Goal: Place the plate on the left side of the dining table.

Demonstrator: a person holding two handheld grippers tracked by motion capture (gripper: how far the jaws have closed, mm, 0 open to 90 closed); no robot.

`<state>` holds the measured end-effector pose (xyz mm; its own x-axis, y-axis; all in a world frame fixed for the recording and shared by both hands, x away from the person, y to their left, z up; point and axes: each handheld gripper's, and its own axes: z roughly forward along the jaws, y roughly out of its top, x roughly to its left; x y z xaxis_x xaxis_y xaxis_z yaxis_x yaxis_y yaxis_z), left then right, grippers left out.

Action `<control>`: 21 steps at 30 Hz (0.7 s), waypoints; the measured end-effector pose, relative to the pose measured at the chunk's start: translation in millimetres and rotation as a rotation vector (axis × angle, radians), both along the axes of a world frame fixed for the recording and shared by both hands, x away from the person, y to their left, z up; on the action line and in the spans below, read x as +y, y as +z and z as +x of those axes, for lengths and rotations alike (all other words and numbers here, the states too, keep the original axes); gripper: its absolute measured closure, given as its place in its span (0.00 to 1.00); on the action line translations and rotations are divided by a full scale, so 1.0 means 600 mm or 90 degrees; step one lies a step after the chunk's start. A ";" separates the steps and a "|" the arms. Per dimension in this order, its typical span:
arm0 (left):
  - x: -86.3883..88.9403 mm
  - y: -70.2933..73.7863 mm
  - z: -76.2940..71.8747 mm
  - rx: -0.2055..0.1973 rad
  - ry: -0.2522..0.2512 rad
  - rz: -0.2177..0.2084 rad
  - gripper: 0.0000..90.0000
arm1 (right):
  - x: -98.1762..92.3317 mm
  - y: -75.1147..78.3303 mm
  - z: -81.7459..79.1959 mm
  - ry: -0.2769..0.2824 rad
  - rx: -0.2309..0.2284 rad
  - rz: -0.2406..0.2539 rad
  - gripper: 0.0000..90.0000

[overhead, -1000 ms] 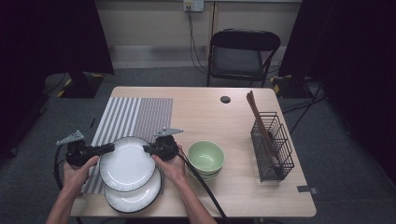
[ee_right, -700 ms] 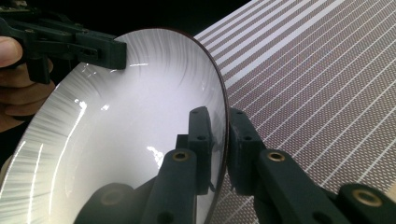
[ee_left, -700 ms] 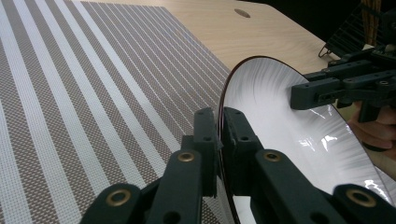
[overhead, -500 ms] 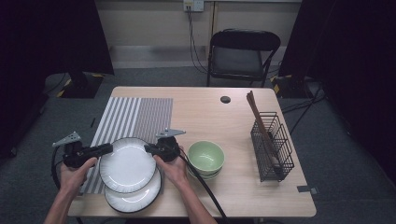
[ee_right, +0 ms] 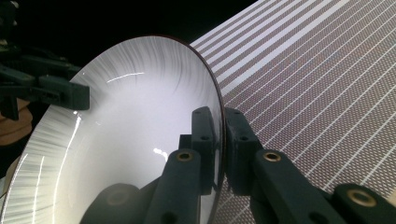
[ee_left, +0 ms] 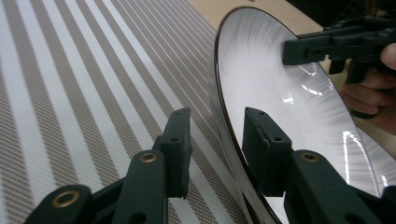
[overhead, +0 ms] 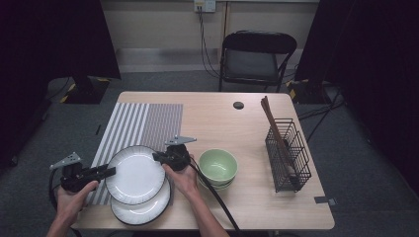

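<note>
A white plate with a dark rim is held tilted above a second, similar plate at the table's front left. My right gripper is shut on the upper plate's right rim; the right gripper view shows its jaws pinching the rim of the plate. My left gripper is at the plate's left rim. Its jaws have just been opening and stand apart around the rim of the plate without pinching it.
A striped placemat lies behind the plates. Two stacked green bowls sit right of my right hand. A black wire basket with chopsticks stands at the right. A small black disc lies near the far edge.
The left gripper's jaws have opened off the plate's left rim, and that hand has drifted left and toward the near edge. The right gripper and the plate have stayed put.
</note>
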<state>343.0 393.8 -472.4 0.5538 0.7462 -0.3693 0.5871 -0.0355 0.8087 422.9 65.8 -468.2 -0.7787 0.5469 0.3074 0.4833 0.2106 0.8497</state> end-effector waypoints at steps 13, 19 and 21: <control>-0.007 0.011 0.015 -0.012 0.003 -0.004 0.86 | -0.001 0.005 0.002 -0.011 0.003 0.016 0.95; -0.005 0.024 0.027 -0.020 0.013 -0.009 0.89 | 0.001 0.011 0.005 -0.019 -0.005 0.025 0.96; -0.005 0.027 0.029 -0.023 0.015 -0.007 0.90 | 0.000 0.012 0.006 -0.019 -0.008 0.029 0.96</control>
<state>360.4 390.8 -456.1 0.5495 0.7547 -0.3584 0.5585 -0.0128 0.8294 426.7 66.1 -461.1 -0.7664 0.5556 0.3225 0.4776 0.1571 0.8644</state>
